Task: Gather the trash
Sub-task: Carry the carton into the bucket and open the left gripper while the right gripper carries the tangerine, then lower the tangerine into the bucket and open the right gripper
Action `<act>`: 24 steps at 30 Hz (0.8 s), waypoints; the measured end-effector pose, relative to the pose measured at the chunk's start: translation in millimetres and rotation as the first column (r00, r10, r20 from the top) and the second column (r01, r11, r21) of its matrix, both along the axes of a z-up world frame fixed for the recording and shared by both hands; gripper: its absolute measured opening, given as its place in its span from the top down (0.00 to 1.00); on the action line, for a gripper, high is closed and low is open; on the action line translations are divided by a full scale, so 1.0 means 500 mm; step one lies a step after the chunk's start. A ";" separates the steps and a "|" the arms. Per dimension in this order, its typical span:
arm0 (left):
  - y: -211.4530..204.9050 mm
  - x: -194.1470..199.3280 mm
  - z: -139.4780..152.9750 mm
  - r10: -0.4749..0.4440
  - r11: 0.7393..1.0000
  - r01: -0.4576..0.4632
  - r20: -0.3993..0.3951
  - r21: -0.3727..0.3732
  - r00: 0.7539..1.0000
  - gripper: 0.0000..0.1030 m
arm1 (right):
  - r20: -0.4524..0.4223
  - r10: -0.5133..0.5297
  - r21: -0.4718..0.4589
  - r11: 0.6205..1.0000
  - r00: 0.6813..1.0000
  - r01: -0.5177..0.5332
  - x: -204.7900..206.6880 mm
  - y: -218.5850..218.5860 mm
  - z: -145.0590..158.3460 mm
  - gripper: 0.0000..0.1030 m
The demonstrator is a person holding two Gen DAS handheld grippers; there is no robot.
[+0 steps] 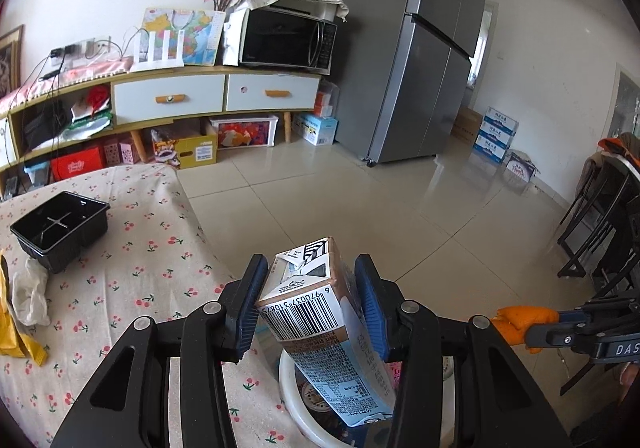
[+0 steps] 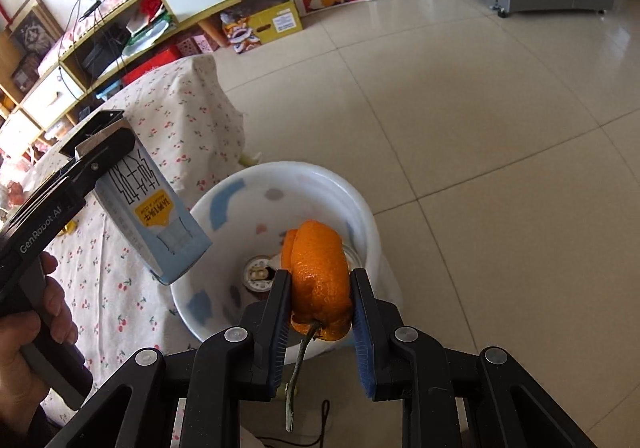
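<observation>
Over on the left, the tabletop (image 1: 132, 248) under its cherry-print cloth carries a yellow wrapper (image 1: 12, 332) at the edge, a crumpled white tissue (image 1: 30, 294) just beside it, and a black plastic tray (image 1: 60, 230) touching the tissue's far side. Next along, the left tool (image 1: 310, 302) is clamped on a milk carton (image 1: 320, 328), its blue pads pressed against the two long sides. The carton hangs tilted, its torn-open top pointing away toward the floor and its lower end over the white bin (image 2: 280, 200). The bin stands on the tiled floor just beside the tabletop's edge, with a bag lining it and a round lid lying at the bottom. From the right-hand camera the same carton (image 2: 156, 216) sits over the bin's left rim, with the person's hand (image 2: 28, 344) wrapped around the handle of the left tool (image 2: 104, 152). Further right, the right tool (image 2: 320, 308) grips a piece of orange peel (image 2: 320, 276) between its pads, a thin green stem dangling below. The peel hangs above the bin's opening, near its front rim.
</observation>
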State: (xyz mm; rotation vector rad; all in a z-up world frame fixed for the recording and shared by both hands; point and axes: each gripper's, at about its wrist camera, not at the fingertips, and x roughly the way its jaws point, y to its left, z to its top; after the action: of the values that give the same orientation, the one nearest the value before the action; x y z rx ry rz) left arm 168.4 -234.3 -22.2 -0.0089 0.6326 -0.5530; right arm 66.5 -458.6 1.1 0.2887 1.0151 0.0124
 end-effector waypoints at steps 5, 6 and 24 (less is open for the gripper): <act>0.010 0.011 -0.012 0.063 0.997 -0.062 -0.018 0.036 0.998 0.18 | -0.010 0.012 -0.011 1.000 1.000 -0.012 -0.003 -0.004 -0.005 0.75; 0.014 0.016 -0.011 0.071 0.997 -0.070 -0.026 0.043 0.997 0.17 | -0.011 0.015 -0.012 1.000 1.000 -0.015 -0.002 -0.003 -0.005 0.75; 0.180 0.022 -0.040 0.249 0.949 -0.191 -0.225 0.250 0.942 0.04 | -0.030 0.069 -0.013 0.997 0.997 -0.069 0.061 0.070 -0.020 0.74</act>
State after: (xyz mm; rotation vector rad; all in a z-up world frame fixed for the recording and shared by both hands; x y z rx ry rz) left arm 179.4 -144.4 -42.2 0.0630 0.9308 -0.2599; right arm 96.8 -423.6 -8.7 0.2412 1.0534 0.0639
